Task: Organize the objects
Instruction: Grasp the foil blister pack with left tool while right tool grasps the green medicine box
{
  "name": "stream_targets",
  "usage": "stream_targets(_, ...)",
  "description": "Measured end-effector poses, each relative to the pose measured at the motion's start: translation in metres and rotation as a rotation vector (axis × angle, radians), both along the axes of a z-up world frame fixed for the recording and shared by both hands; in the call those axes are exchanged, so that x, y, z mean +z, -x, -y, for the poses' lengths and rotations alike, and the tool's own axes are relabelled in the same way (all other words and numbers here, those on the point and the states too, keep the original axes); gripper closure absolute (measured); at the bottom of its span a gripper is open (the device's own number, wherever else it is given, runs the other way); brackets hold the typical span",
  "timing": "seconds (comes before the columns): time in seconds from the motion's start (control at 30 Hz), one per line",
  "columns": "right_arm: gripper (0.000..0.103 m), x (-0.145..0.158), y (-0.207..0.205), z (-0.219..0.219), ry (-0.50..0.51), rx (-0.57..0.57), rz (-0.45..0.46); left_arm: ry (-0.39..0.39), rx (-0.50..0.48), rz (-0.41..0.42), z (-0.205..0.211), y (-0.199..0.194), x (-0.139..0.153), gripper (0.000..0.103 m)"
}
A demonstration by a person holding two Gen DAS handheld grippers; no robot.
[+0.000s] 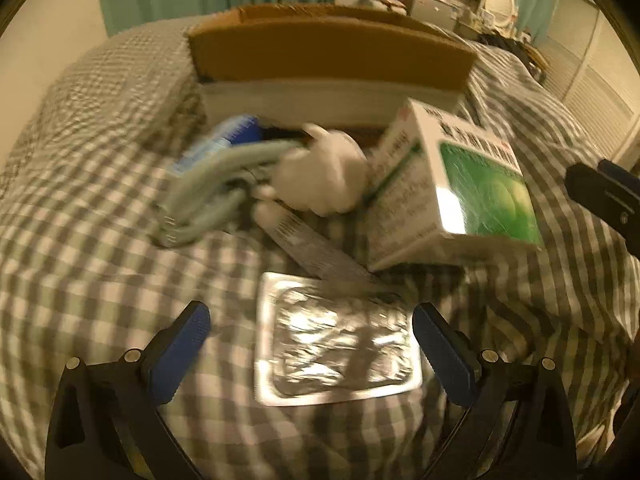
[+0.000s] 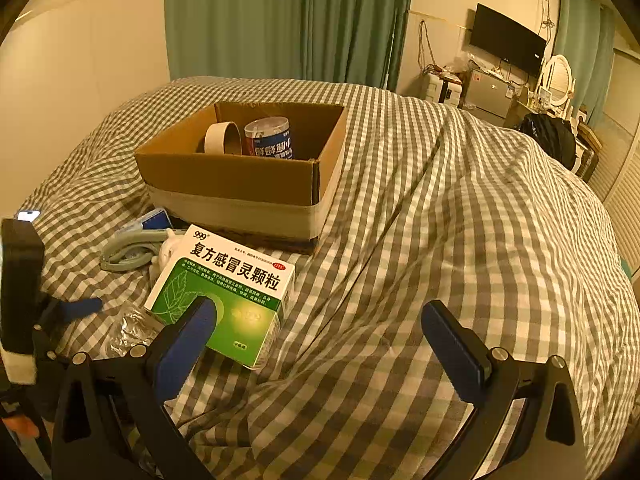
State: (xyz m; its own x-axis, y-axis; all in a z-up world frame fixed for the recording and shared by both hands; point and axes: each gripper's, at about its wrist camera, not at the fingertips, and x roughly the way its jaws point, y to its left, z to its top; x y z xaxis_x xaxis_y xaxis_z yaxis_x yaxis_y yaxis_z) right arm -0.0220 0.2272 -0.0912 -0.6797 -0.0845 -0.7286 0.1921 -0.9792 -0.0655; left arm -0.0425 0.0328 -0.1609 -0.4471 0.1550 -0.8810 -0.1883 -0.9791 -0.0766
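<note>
A silver foil blister pack [image 1: 336,340] lies flat on the checked bedspread, between the wide-apart fingers of my left gripper [image 1: 310,354], which is open and hovers over it. Behind it are a grey tube [image 1: 316,248], a white plush toy [image 1: 324,172], a pale blue-grey hand grip [image 1: 212,184] and a green-and-white medicine box [image 1: 452,188]. My right gripper [image 2: 320,344] is open over bare bedspread, its left finger in front of the medicine box [image 2: 224,292]. The cardboard box [image 2: 244,176] holds a tape roll [image 2: 224,136] and a blue can [image 2: 270,138].
The checked bedspread [image 2: 460,240] rises in folds to the right. A phone [image 2: 28,215] lies at the far left. Green curtains hang behind the bed; a TV, a mirror and a dark backpack [image 2: 552,140] stand at the back right. The other gripper's tip [image 1: 604,192] shows at the right edge.
</note>
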Motion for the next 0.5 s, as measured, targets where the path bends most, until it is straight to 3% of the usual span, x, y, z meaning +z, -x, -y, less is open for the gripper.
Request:
stream_targets(0.13, 0.0, -0.003, -0.001, 0.002, 0.001, 0.01, 0.011, 0.005, -0.017, 0.054, -0.008, 0.001, -0.015, 0.005)
stream_targets(0.17, 0.0, -0.004, -0.001, 0.003, 0.002, 0.014, 0.013, -0.004, -0.021, 0.056, -0.008, 0.001, -0.015, 0.019)
stream_targets(0.2, 0.0, -0.005, -0.001, 0.003, 0.003, 0.016, 0.015, -0.017, -0.019, 0.052, -0.007, 0.0, -0.013, 0.041)
stream_targets(0.27, 0.0, -0.007, -0.001, 0.003, 0.005, 0.015, 0.022, -0.055, -0.017, 0.051, -0.003, -0.001, -0.01, 0.062)
stream_targets(0.37, 0.0, -0.008, -0.002, 0.003, 0.006, 0.015, 0.025, -0.126, -0.02, 0.02, 0.006, -0.006, 0.002, 0.079)
stream_targets(0.5, 0.0, -0.008, -0.002, 0.004, 0.001, 0.015, 0.025, -0.14, -0.015, -0.051, 0.015, -0.009, 0.029, 0.089)
